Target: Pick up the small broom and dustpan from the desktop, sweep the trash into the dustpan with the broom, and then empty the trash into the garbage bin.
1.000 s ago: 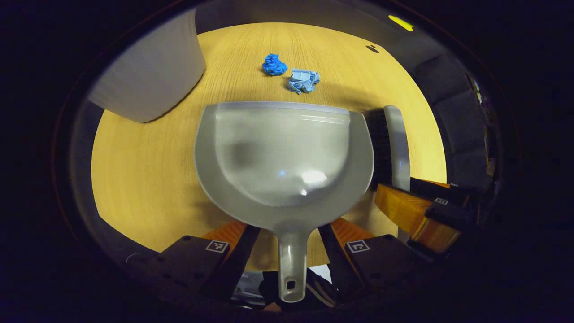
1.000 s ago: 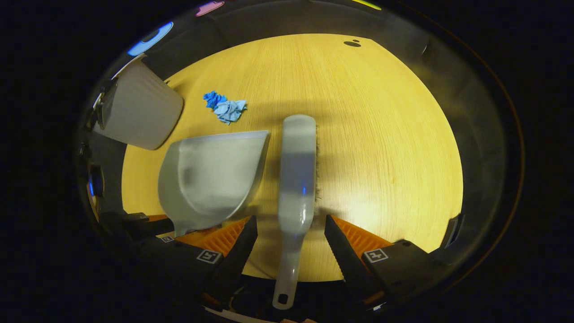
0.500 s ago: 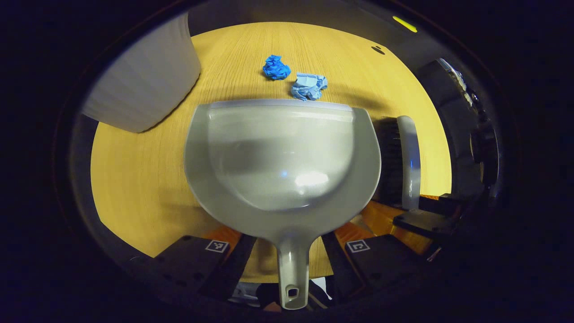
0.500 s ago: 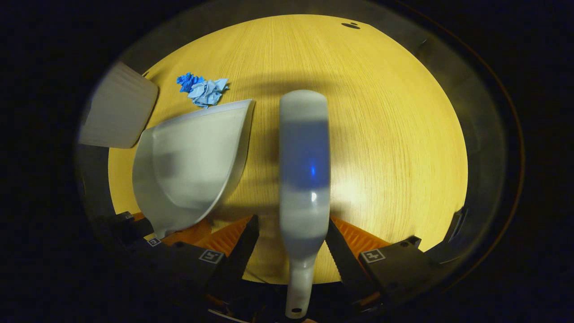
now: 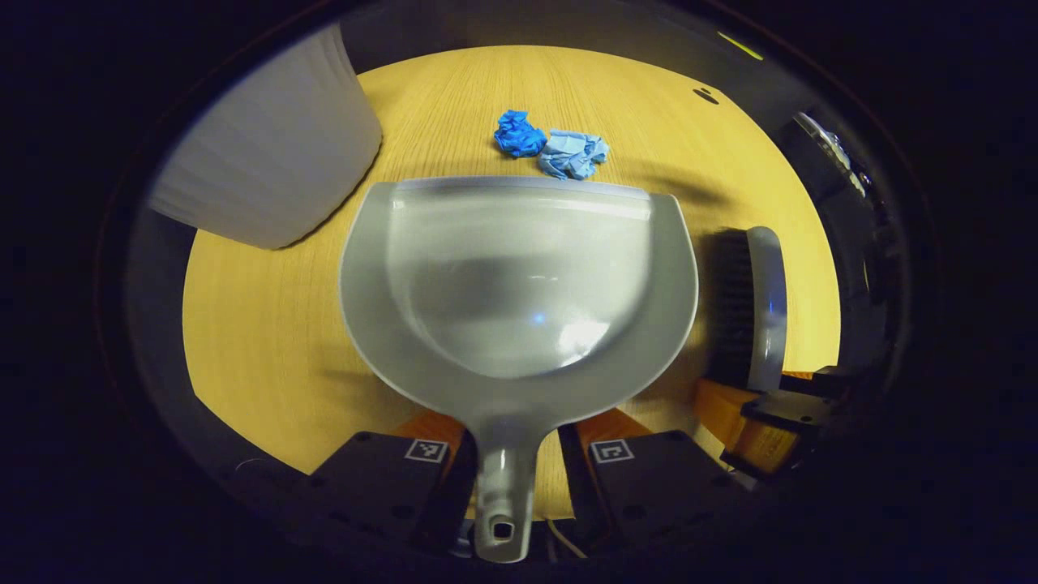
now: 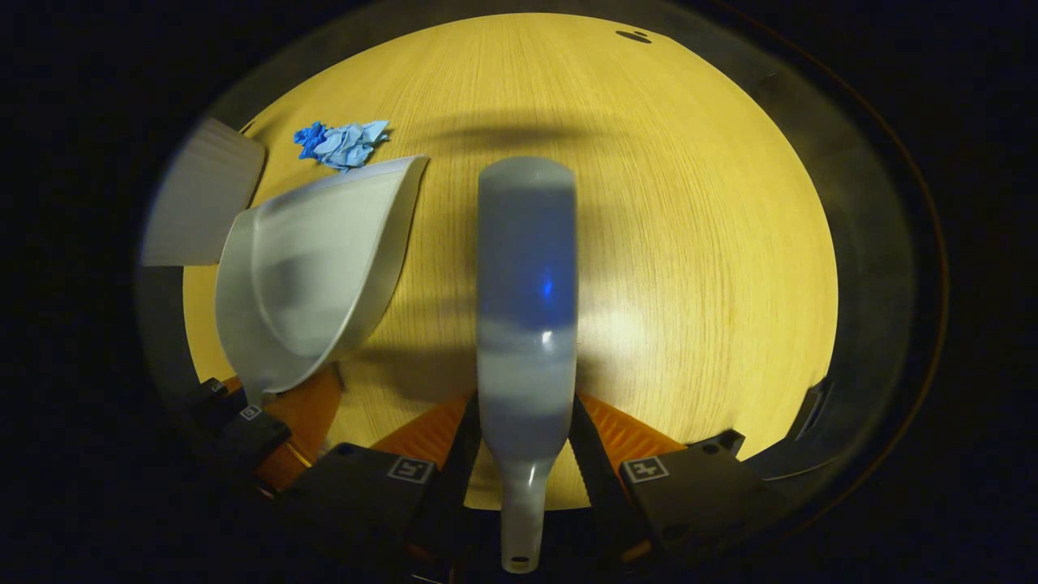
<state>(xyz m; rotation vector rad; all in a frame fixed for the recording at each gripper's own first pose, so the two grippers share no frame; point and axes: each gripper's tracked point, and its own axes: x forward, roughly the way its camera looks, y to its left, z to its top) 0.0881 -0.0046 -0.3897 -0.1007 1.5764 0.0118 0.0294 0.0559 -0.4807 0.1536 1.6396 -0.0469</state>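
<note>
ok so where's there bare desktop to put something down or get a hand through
The widest bare stretch of desktop lies on the broom's far side from the dustpan. A smaller patch sits between dustpan and garbage bin. It is crowded at the dustpan's front lip, where the crumpled blue paper lies.

No readable text, brand or number anywhere. The only signs are small square black-and-white fiducial tags on the gripper bodies: two on the left gripper [image 5: 507, 454], one each side of the dustpan [image 5: 519, 284] handle, and two on the right gripper [image 6: 523, 454], one each side of the broom [image 6: 527, 292] handle. They carry block patterns, not letters. In the right gripper view another such tag sits on the left gripper's body at the lower left, too small to make out. Dustpan, broom, bin [image 5: 268, 162] and table [image 6: 689, 203] carry no markings I can see.
</note>
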